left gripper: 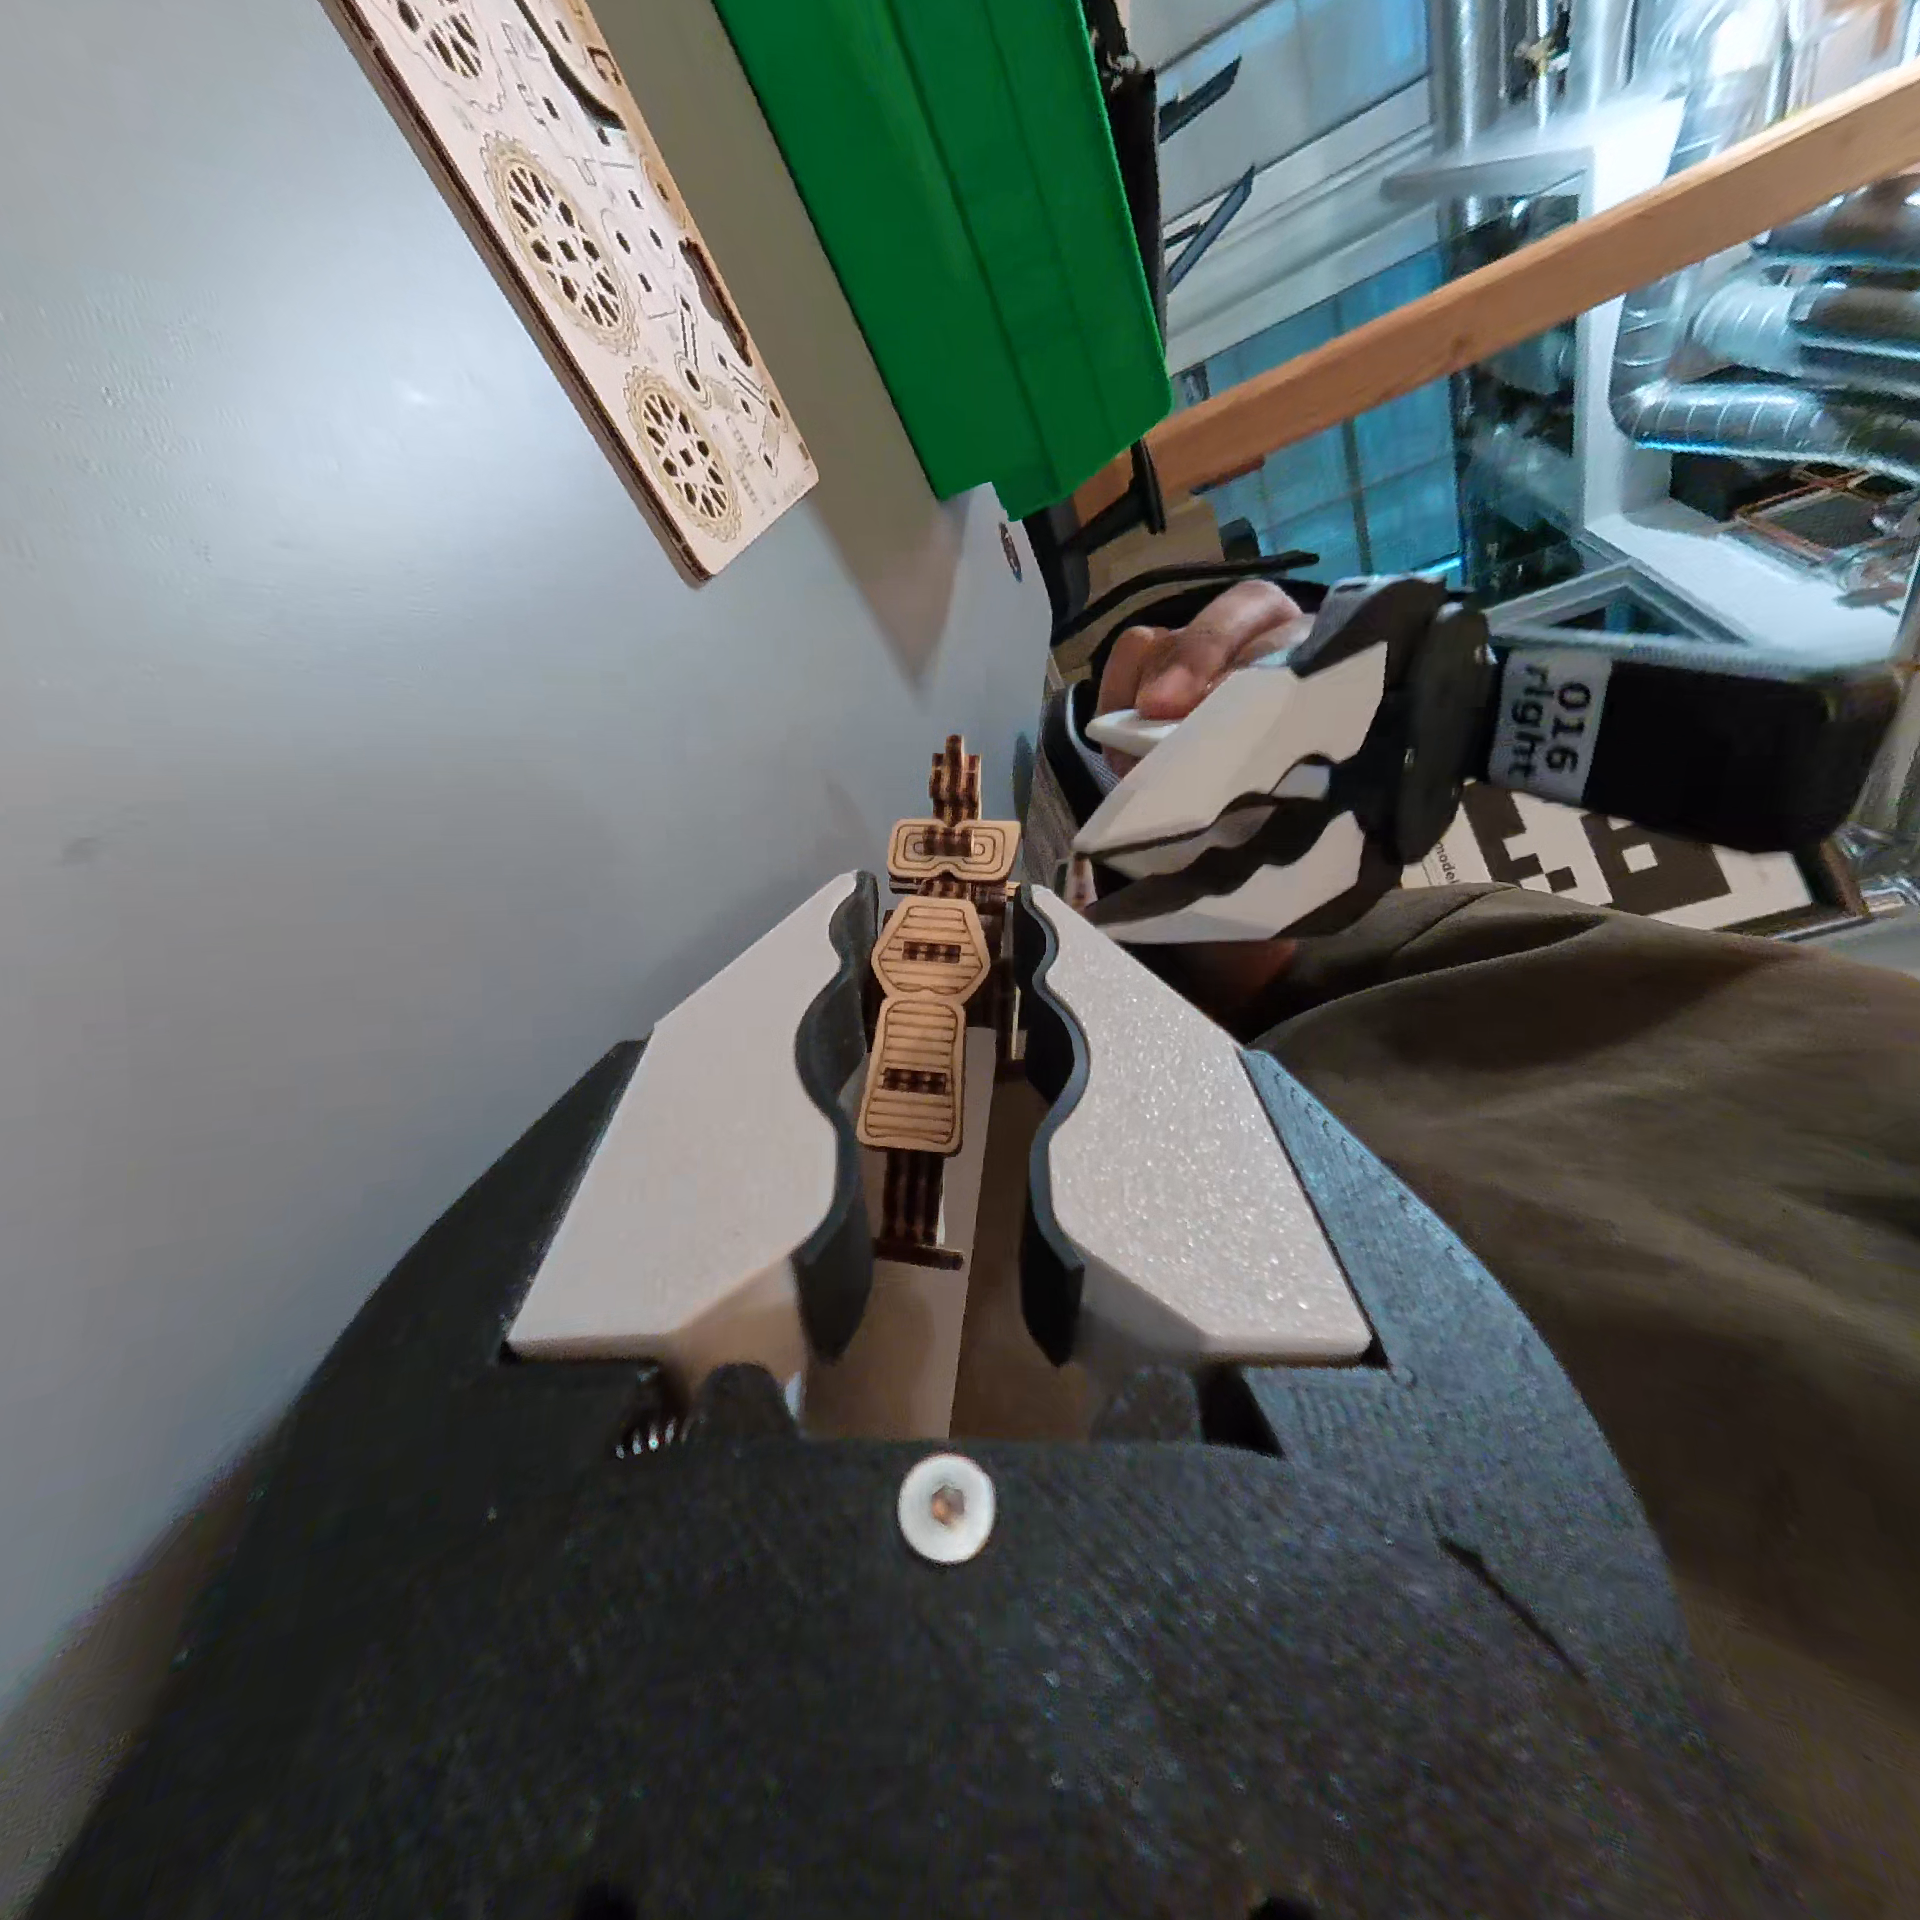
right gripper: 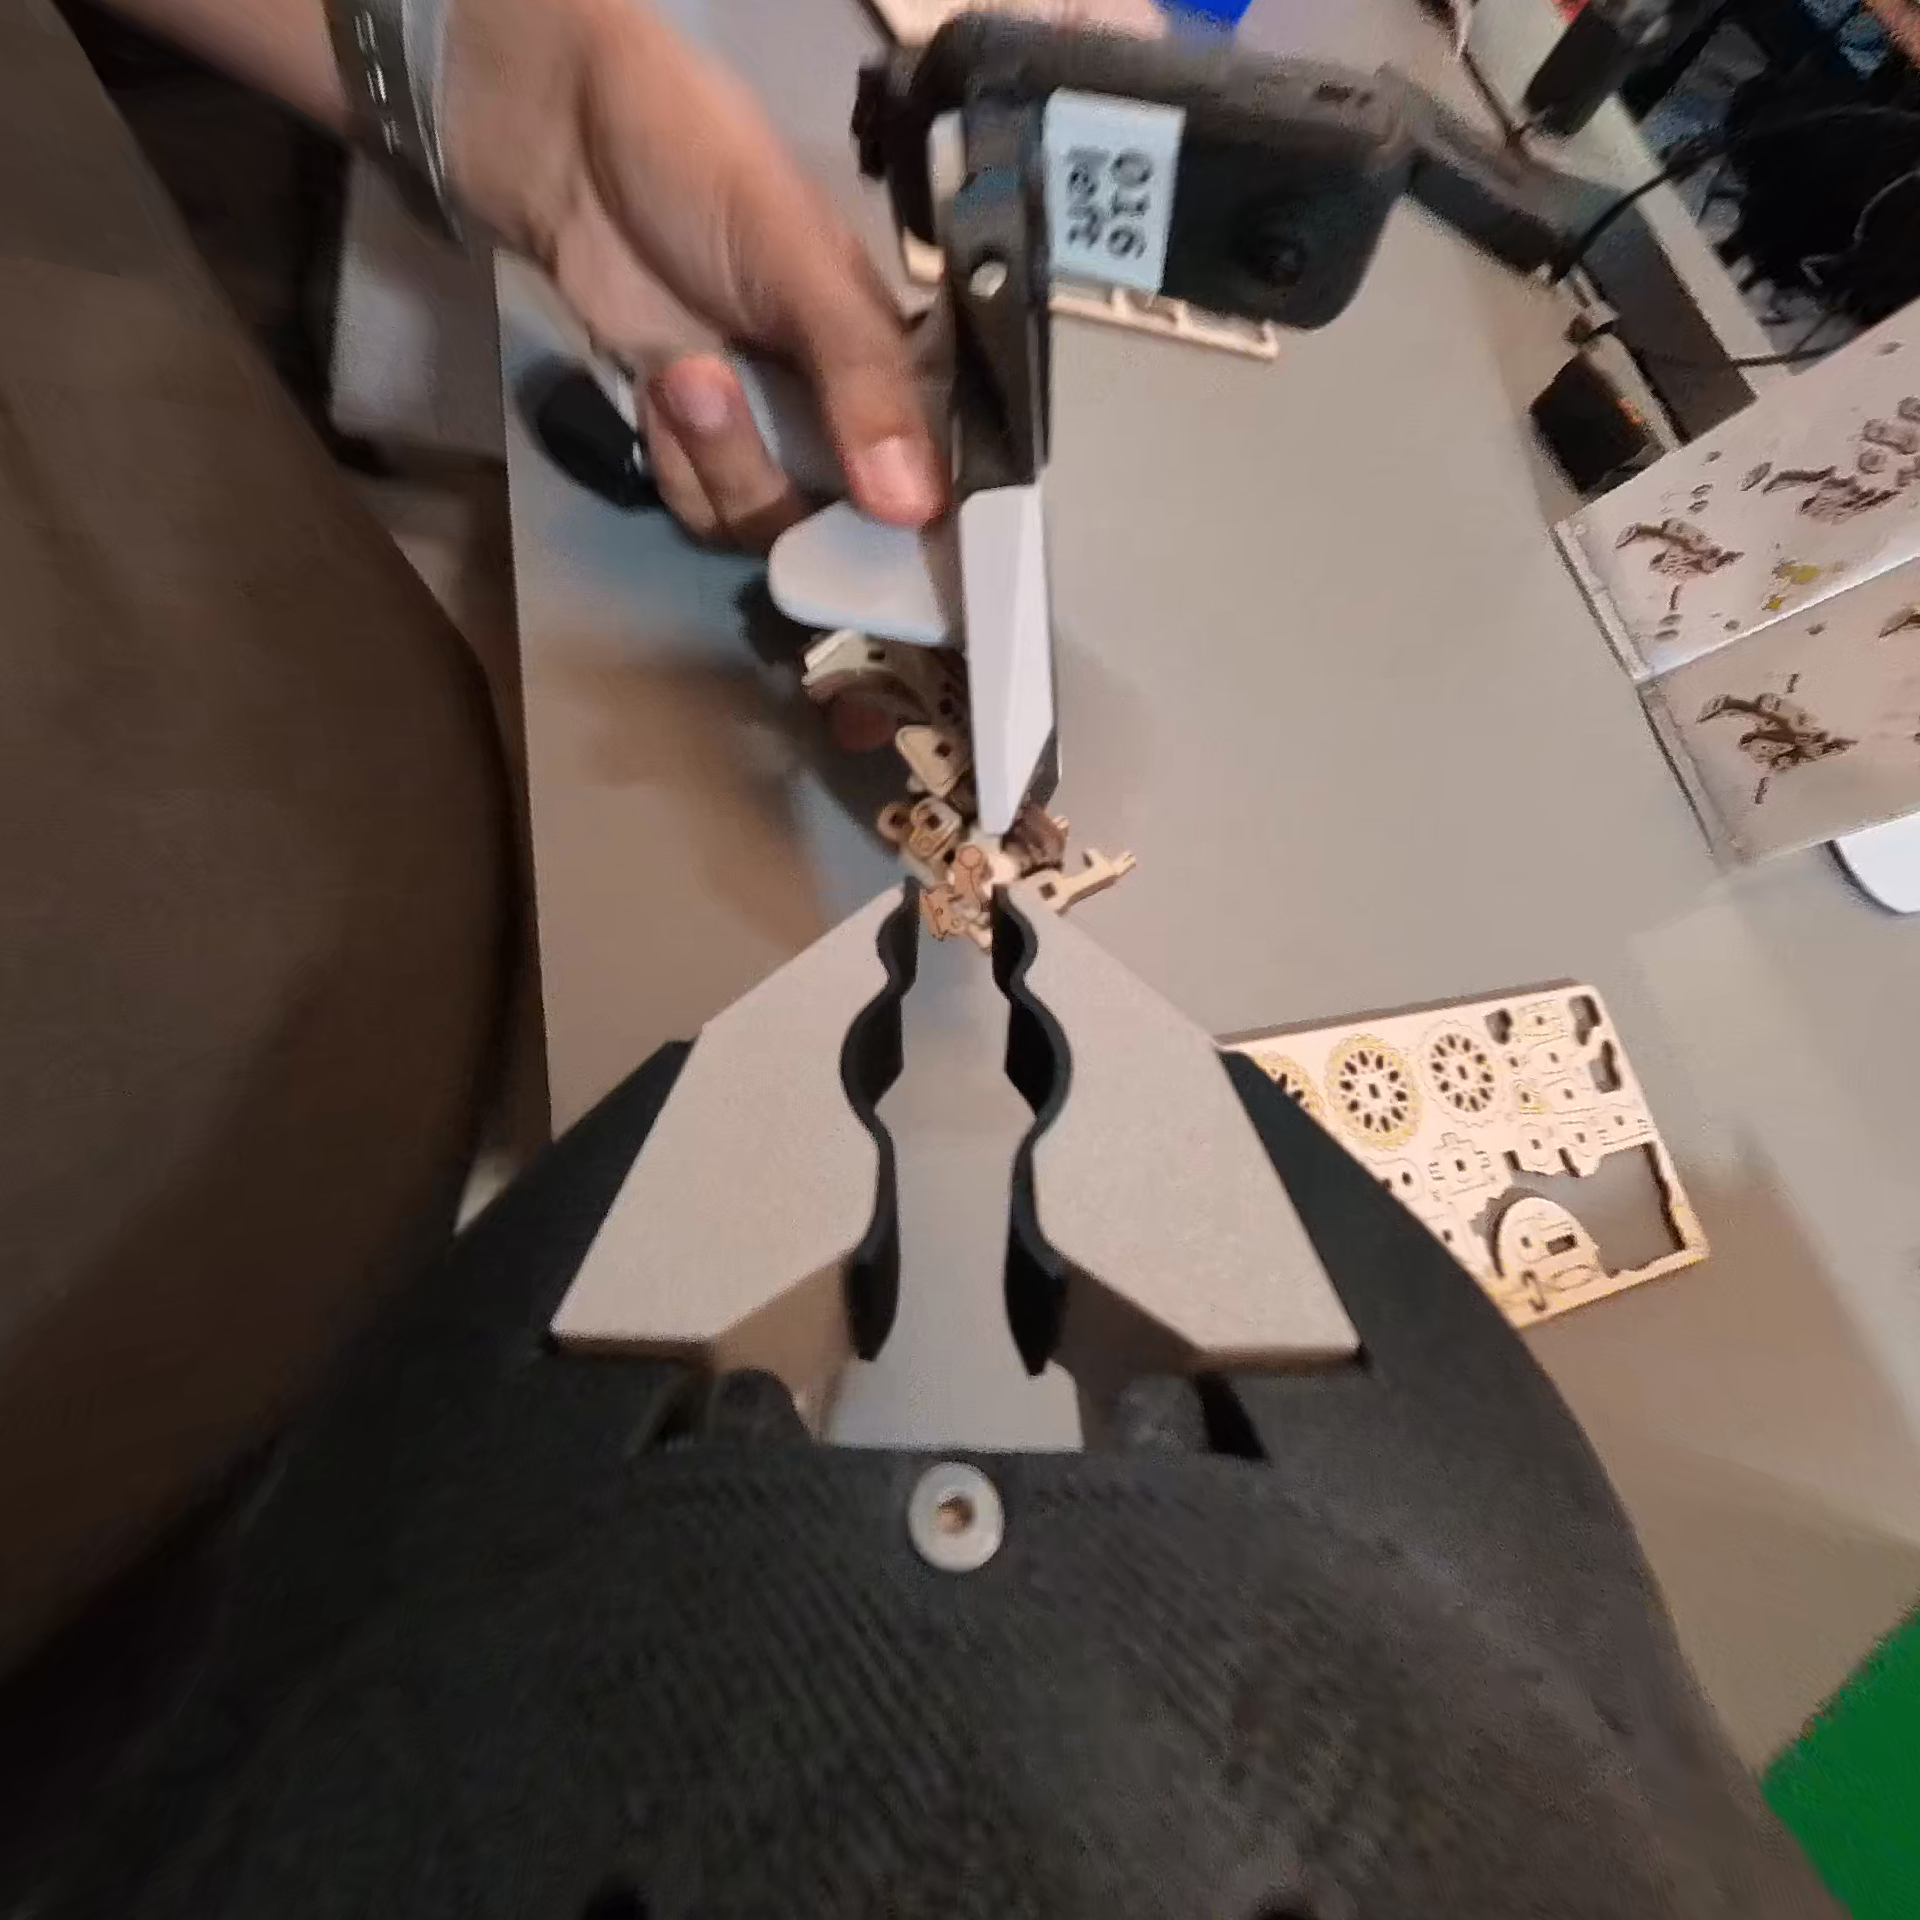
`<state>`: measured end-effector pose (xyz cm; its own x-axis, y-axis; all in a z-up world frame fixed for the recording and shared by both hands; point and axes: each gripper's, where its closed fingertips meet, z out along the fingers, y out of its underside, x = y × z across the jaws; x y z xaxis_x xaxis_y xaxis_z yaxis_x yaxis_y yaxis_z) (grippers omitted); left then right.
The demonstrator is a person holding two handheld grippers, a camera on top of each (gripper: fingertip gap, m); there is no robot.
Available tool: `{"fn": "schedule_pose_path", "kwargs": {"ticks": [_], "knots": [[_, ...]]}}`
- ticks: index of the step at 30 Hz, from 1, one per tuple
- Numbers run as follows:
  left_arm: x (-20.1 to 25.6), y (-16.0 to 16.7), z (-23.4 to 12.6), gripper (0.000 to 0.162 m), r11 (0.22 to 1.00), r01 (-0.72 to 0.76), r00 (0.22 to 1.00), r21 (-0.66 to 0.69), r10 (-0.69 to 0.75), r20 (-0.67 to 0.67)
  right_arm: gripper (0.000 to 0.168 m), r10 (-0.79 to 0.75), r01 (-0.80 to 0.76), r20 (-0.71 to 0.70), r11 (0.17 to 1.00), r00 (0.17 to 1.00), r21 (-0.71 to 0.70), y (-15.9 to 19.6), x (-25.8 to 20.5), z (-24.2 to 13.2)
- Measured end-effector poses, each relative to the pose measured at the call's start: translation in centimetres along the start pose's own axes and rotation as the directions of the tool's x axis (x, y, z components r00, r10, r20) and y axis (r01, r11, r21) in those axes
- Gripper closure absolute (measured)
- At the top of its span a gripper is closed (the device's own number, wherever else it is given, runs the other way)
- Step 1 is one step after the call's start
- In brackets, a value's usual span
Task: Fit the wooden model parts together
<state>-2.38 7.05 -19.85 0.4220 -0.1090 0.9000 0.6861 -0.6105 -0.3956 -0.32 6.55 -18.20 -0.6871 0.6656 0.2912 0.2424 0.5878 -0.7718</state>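
We hold the wooden model (left gripper: 928, 1023) clamped between the fingers of our left gripper (left gripper: 940, 904), lifted above the grey worktop (left gripper: 260, 727). Our right gripper (right gripper: 956, 904) meets it tip to tip, its jaws narrowed around a small wooden part (right gripper: 961, 909) at the model's end, though blur hides the contact. A laser-cut parts sheet (right gripper: 1475, 1132) lies flat on the worktop nearby, beside a green bin (left gripper: 966, 229).
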Motion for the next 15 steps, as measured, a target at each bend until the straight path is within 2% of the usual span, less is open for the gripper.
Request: {"fn": "schedule_pose_path", "kwargs": {"ticks": [5,11,15], "knots": [[0.0,0.3,0.1,0.138,1.000,0.002,1.000,-0.018,-0.002,-0.003,0.156,-0.140,0.136,-0.031,0.984,0.990,-0.114,1.0,-0.7,0.9],[-0.1,1.3,0.5,0.137,0.991,-0.096,0.994,-0.092,0.100,0.048,0.156,-0.131,0.132,0.014,0.983,0.991,-0.131,1.5,-1.4,1.0],[-0.2,1.4,0.5,0.138,0.989,-0.109,0.992,-0.101,0.115,0.056,0.156,-0.125,0.127,0.026,0.986,0.992,-0.105,1.0,-1.6,0.9]]}}
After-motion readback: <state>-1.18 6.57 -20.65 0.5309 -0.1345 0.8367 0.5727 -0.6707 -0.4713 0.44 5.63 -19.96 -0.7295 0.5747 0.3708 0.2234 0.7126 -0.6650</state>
